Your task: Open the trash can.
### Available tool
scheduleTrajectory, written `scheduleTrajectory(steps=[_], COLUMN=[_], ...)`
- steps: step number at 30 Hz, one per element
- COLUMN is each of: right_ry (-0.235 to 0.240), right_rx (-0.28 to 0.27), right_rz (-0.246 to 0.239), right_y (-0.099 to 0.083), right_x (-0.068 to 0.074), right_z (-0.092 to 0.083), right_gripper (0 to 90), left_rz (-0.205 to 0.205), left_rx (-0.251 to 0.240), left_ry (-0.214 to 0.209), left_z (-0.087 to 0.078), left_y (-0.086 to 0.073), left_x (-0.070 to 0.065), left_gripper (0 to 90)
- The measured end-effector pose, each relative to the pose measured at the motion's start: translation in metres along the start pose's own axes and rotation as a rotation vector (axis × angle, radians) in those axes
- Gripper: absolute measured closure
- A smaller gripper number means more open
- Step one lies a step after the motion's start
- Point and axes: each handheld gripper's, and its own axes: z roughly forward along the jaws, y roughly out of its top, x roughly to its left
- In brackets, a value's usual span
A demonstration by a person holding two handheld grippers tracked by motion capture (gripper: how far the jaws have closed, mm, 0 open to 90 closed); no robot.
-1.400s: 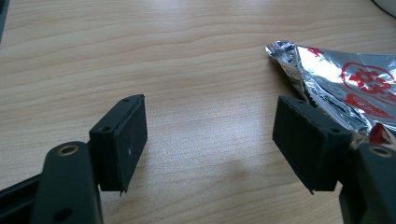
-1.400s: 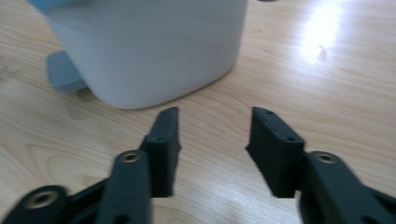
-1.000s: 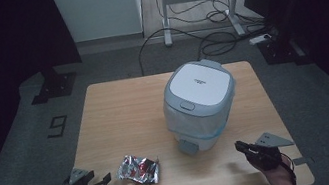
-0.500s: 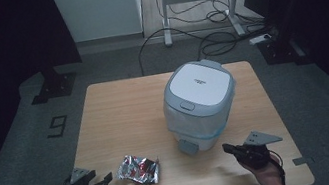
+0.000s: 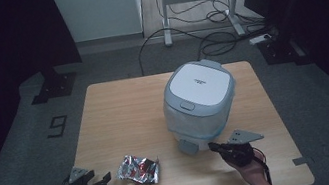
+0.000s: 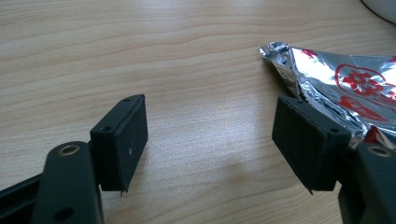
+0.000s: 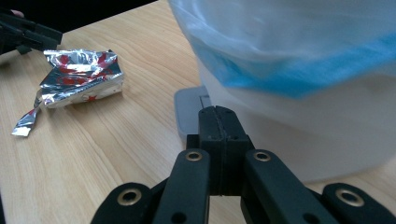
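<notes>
- nearest to us, our left gripper (image 5: 97,181) rests at the table's front edge with its jaws spread wide and nothing between them; in the left gripper view the right pad sits just beside the foil wrapper (image 6: 345,79).
- the foil wrapper (image 5: 138,169) lies crumpled near the front of the table (image 5: 120,110), between our two grippers. we judge it light, thin and crinkly, likely slippery on its flat faces, so a folded edge or corner looks like the best place to pinch.
- our right gripper (image 5: 215,147) has its jaws pressed together on nothing, the tip pointing at the grey pedal (image 7: 189,105) at the bin's foot.
- farther back stands the small bin (image 5: 199,99), lid down, with a bag (image 7: 299,56) folded over its rim. we judge it stiff but light, so a push on the pedal could make it slide.
</notes>
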Motion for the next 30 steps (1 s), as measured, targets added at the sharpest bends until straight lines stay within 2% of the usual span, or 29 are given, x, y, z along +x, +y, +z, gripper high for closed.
scheduleTrajectory(steps=[5,12,21,30], right_ry=[0.011,0.030,0.042,0.034], right_rx=[0.002,-0.011,0.003,0.024], right_rz=[-0.029,-0.042,-0.044,-0.059], right_y=[0.006,0.009,0.007,0.007], right_x=[0.006,0.013,0.015,0.020], right_z=[0.011,0.021,0.032,0.053], right_gripper=[90.0,89.9,90.0,89.9], left_rz=[0.008,0.008,0.026,0.025], left_rx=[0.005,-0.005,-0.001,0.000], left_ry=[0.004,0.011,0.010,0.007], left_z=[0.000,-0.005,-0.003,-0.003], left_y=[0.000,-0.001,0.001,0.001], left_x=[0.000,-0.004,-0.008,-0.008], left_gripper=[27.1,27.1,27.1,27.3])
